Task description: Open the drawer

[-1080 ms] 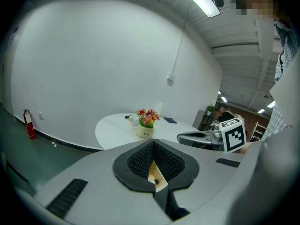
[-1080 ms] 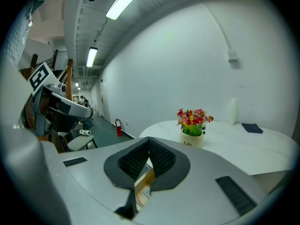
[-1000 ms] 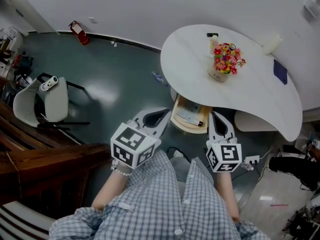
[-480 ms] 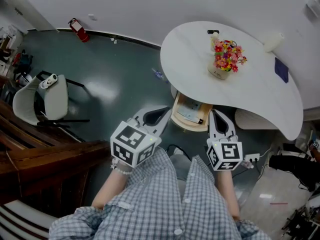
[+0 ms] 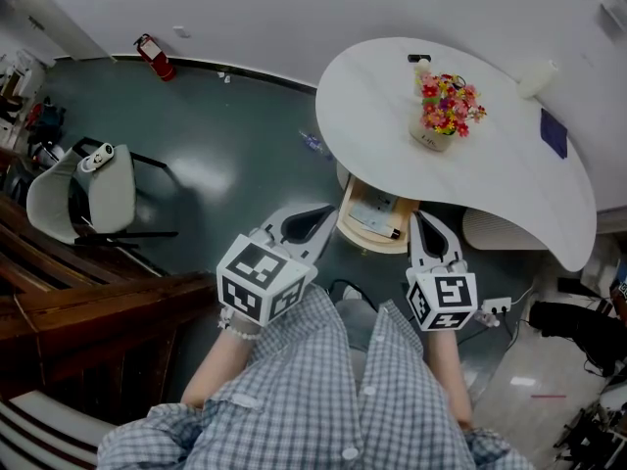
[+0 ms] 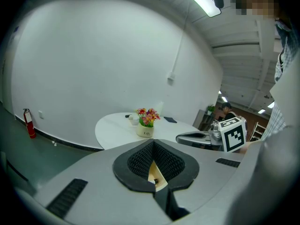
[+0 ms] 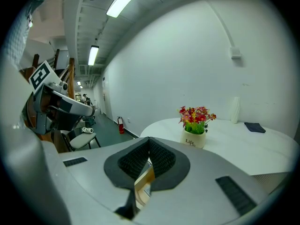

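Note:
A light wooden drawer (image 5: 372,219) stands pulled out from under the near edge of the white round table (image 5: 372,116), with papers lying in it. My left gripper (image 5: 323,215) is held just to the drawer's left, jaws shut with nothing between them. My right gripper (image 5: 421,223) sits just to the drawer's right, also shut and empty. In the left gripper view the left gripper (image 6: 153,142) has its tips meeting, and a sliver of the drawer (image 6: 155,175) shows through the gap behind them. The right gripper view shows the right gripper (image 7: 149,139) the same way.
A flower pot (image 5: 441,116), a white cylinder (image 5: 534,81) and a dark blue pad (image 5: 554,132) are on the table. A white chair (image 5: 93,199) stands at left, a wooden railing (image 5: 88,311) lower left, a fire extinguisher (image 5: 157,62) by the wall, a power strip (image 5: 495,311) on the floor.
The head camera has shifted slightly. Both grippers and the drawer hold their places.

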Demonstrator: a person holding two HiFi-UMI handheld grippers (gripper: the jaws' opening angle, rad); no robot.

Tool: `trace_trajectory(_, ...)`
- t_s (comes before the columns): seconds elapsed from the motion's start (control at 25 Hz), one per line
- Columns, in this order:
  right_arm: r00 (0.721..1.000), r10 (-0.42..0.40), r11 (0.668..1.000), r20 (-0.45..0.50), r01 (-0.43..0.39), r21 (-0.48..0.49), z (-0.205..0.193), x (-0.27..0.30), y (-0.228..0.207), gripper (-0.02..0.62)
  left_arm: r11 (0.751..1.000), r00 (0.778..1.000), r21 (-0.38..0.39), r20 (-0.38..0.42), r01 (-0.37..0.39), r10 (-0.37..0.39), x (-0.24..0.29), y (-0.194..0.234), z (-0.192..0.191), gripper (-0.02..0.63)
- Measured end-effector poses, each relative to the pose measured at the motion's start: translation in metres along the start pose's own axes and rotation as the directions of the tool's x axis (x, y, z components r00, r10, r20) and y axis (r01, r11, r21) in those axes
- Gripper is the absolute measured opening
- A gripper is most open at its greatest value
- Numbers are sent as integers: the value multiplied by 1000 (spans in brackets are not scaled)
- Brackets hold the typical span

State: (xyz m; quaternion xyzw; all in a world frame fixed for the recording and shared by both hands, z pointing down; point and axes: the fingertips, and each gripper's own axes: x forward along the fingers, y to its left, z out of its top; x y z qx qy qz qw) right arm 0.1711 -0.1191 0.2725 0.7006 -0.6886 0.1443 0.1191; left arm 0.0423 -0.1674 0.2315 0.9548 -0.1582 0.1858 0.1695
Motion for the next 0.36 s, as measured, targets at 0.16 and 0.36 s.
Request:
trace_trajectory(0.16,1000,3,1000,-3,-3,-3,0,-1,1,9,1000,1000,2,1,1,-1,-1,-2,0,5)
trace_trajectory(0.36,1000,3,1000,-2,-3,-5,-1,-2,1,9,1000,1000,8,2,4,-4,-1,-4,-1,5)
